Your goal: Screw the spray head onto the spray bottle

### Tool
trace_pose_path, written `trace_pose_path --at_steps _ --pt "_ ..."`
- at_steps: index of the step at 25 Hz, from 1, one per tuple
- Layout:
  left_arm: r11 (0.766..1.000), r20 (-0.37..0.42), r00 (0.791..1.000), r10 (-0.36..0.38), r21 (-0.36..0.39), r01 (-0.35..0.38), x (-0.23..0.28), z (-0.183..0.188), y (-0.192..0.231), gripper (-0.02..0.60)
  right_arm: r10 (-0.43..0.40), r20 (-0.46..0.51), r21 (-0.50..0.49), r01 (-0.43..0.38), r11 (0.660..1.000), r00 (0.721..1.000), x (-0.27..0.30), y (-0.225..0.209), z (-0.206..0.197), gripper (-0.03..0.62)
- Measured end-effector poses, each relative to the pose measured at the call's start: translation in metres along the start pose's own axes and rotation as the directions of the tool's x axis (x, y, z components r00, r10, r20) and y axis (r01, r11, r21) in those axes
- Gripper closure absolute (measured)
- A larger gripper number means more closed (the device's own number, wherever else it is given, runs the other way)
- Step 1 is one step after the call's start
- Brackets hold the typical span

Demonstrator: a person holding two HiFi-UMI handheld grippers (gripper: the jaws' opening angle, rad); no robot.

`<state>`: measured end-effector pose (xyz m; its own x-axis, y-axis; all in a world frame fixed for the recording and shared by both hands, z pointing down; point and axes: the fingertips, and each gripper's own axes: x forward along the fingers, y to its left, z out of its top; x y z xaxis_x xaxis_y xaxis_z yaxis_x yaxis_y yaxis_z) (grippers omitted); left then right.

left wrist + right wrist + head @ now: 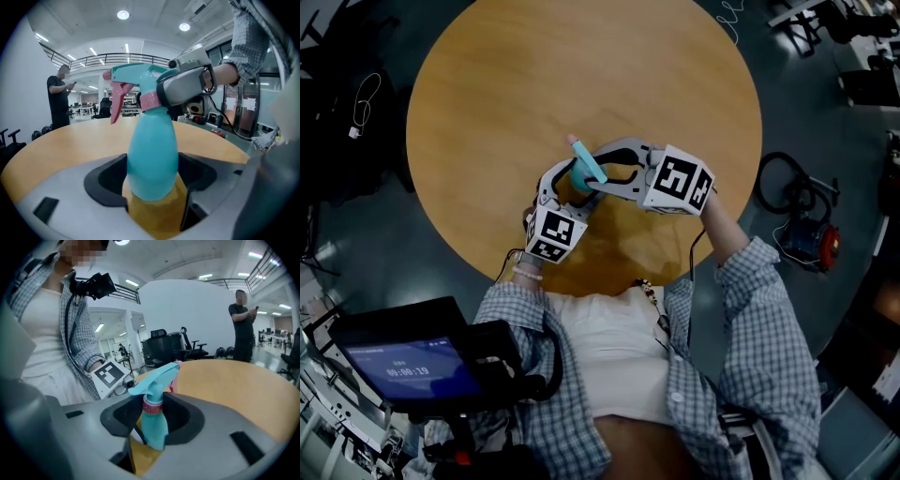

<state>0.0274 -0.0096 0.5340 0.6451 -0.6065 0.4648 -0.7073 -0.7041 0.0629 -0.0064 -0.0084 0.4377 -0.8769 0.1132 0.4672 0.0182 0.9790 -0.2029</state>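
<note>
A teal spray bottle [152, 154] stands upright on the round wooden table [581, 75], near its front edge. My left gripper [152, 183] is shut on the bottle's wide lower body, with a black pad on each side. The teal spray head [136, 75], with its pink trigger [118, 101], sits on top over a pink collar [152, 406]. My right gripper [152, 416] comes in from the right and is shut on that collar. In the head view both grippers meet at the bottle [584, 169], the left gripper [570, 187] below it and the right gripper [602, 180] beside it.
A person [242, 326] stands beyond the table's far side. On the floor lie a red and blue machine with a hose [806, 234] at the right and a cable [364, 103] at the left. A lit screen [412, 366] sits at lower left.
</note>
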Motion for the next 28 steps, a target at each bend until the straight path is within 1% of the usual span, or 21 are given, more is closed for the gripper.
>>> trace_pose_path --at_steps 2,3,4,5,7,9,10,11,12,13,14,15,16,18,19,20,21,24,25,26,28 --pt "1.000 0.004 1.000 0.004 -0.012 -0.004 0.000 0.000 0.000 0.235 -0.120 0.048 -0.025 0.122 0.992 0.992 -0.001 0.000 0.002 0.468" --pt "1.000 0.006 1.000 0.006 -0.019 -0.006 0.000 0.000 0.001 0.235 -0.203 0.079 -0.027 0.206 0.978 0.976 -0.001 -0.001 0.002 0.468" --pt "1.000 0.007 1.000 0.008 -0.025 -0.008 0.000 0.000 0.001 0.235 -0.295 0.110 -0.025 0.299 0.954 0.949 -0.003 -0.003 0.003 0.468" --pt "1.000 0.008 1.000 0.009 -0.028 -0.009 0.000 0.000 0.001 0.235 -0.388 0.132 -0.025 0.394 0.919 0.912 -0.004 -0.004 0.003 0.468" --pt "1.000 0.009 1.000 0.012 -0.028 -0.012 0.001 0.001 0.002 0.235 -0.556 0.138 -0.038 0.565 0.824 0.820 -0.007 -0.004 0.001 0.468" --pt "0.999 0.008 1.000 0.015 -0.030 -0.015 0.002 0.001 0.002 0.235 -0.680 0.146 -0.004 0.688 0.726 0.718 -0.009 -0.005 -0.001 0.468" --pt "0.999 0.007 1.000 0.016 -0.032 -0.016 0.002 0.001 0.002 0.235 -0.726 0.156 0.039 0.730 0.682 0.670 -0.010 -0.006 -0.002 0.468" --pt "0.999 0.006 1.000 0.017 -0.033 -0.017 0.002 0.000 0.003 0.235 -0.760 0.168 0.089 0.758 0.647 0.628 -0.010 -0.007 -0.002 0.468" --pt "0.999 0.005 1.000 0.017 -0.031 -0.017 0.002 0.000 0.003 0.235 -0.781 0.179 0.141 0.770 0.622 0.599 -0.010 -0.008 -0.002 0.468" --pt "0.999 0.004 1.000 0.016 -0.027 -0.016 0.002 0.000 0.003 0.235 -0.789 0.188 0.186 0.767 0.613 0.585 -0.010 -0.009 -0.002 0.468" --pt "1.000 0.003 1.000 0.014 -0.021 -0.014 0.002 0.000 0.002 0.235 -0.784 0.194 0.215 0.754 0.621 0.590 -0.009 -0.010 -0.004 0.468" --pt "1.000 0.002 1.000 0.011 -0.014 -0.011 0.002 0.000 0.002 0.235 -0.767 0.195 0.224 0.733 0.642 0.611 -0.009 -0.010 -0.005 0.468" --pt "1.000 0.001 1.000 0.008 -0.010 -0.008 0.002 -0.001 0.002 0.235 -0.741 0.194 0.216 0.709 0.672 0.643 -0.009 -0.009 -0.007 0.467" --pt "1.000 0.000 1.000 0.004 -0.008 -0.004 0.001 -0.001 0.002 0.235 -0.674 0.184 0.174 0.651 0.739 0.715 -0.009 -0.005 -0.010 0.465" --pt "1.000 0.000 1.000 0.004 -0.007 -0.004 0.001 -0.001 0.002 0.235 -0.640 0.178 0.148 0.622 0.769 0.748 -0.010 -0.003 -0.010 0.461" --pt "1.000 0.000 1.000 0.004 -0.008 -0.004 0.001 -0.001 0.002 0.235 -0.610 0.175 0.127 0.596 0.793 0.773 -0.012 -0.002 -0.009 0.461" --pt "1.000 0.001 1.000 0.004 -0.008 -0.004 0.002 -0.001 0.002 0.235 -0.586 0.178 0.118 0.574 0.810 0.790 -0.016 -0.001 -0.006 0.461" --pt "1.000 0.004 1.000 0.002 -0.007 -0.002 0.003 0.000 0.001 0.235 -0.540 0.204 0.153 0.518 0.842 0.817 -0.035 0.001 0.005 0.461" --pt "1.000 0.006 1.000 0.001 -0.007 -0.001 0.003 0.000 0.001 0.235 -0.520 0.200 0.156 0.497 0.854 0.830 -0.040 0.001 0.005 0.461" --pt "1.000 0.006 1.000 0.000 -0.006 0.000 0.003 0.001 0.001 0.235 -0.494 0.188 0.145 0.473 0.869 0.849 -0.043 0.001 0.002 0.459" --pt "1.000 0.007 1.000 -0.003 -0.003 0.003 0.002 0.001 0.002 0.235 -0.420 0.149 0.101 0.409 0.907 0.895 -0.043 -0.001 -0.006 0.410"
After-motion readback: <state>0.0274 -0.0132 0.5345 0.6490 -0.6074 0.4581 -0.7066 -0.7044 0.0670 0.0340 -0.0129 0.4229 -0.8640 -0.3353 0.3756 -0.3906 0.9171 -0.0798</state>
